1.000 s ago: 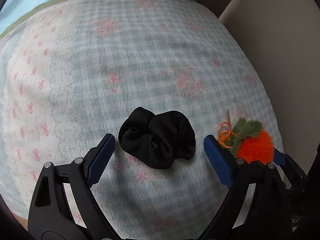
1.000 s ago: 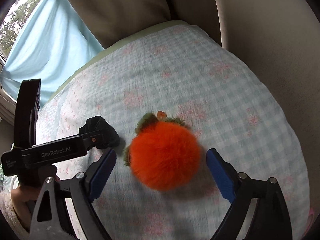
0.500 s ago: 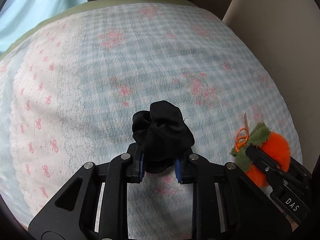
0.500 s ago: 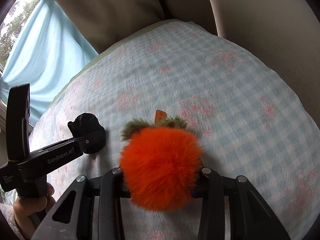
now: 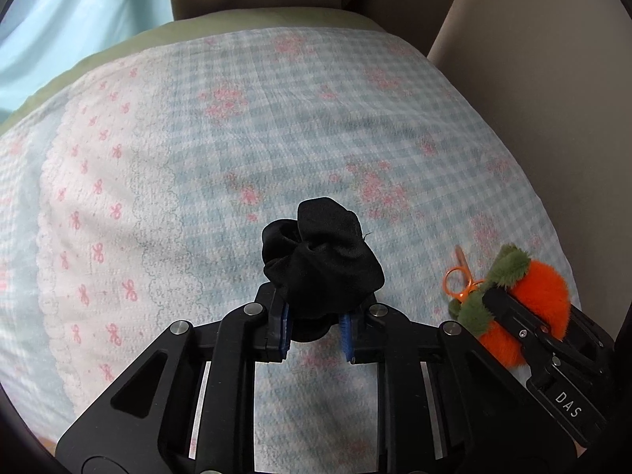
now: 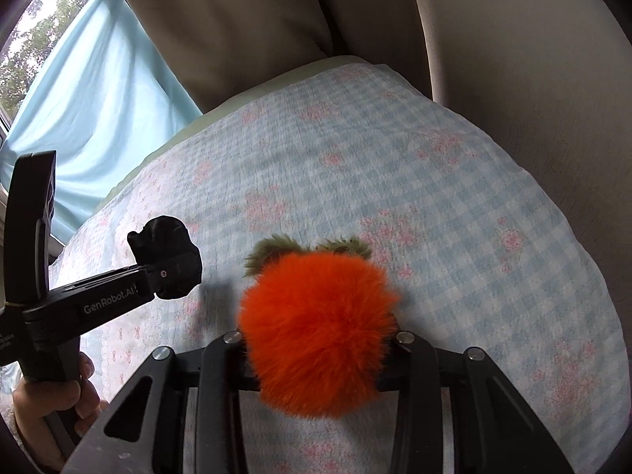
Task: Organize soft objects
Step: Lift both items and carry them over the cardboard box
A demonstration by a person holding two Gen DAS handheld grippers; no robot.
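Note:
My left gripper [image 5: 316, 326] is shut on a black fabric scrunchie [image 5: 322, 254], held above the checked cloth. The scrunchie also shows in the right wrist view [image 6: 166, 254], pinched by the left gripper [image 6: 162, 274]. My right gripper [image 6: 316, 355] is shut on a fluffy orange pom-pom [image 6: 316, 328] with green plush leaves [image 6: 272, 249]. In the left wrist view the pom-pom [image 5: 541, 292] sits at the lower right, clamped by the right gripper [image 5: 509, 308], with an orange clasp [image 5: 458, 280] hanging from it.
A pale blue checked cloth [image 5: 276, 126] with pink flowers covers a green cushion [image 5: 221, 27]. Beige sofa cushions [image 6: 245, 19] stand behind and a beige armrest [image 5: 553, 79] runs on the right. A light blue curtain [image 6: 102, 91] hangs at the left.
Both grippers closed: the left on the black scrunchie, the right on the orange pom-pom. Both objects have since been lifted a little off the cloth.

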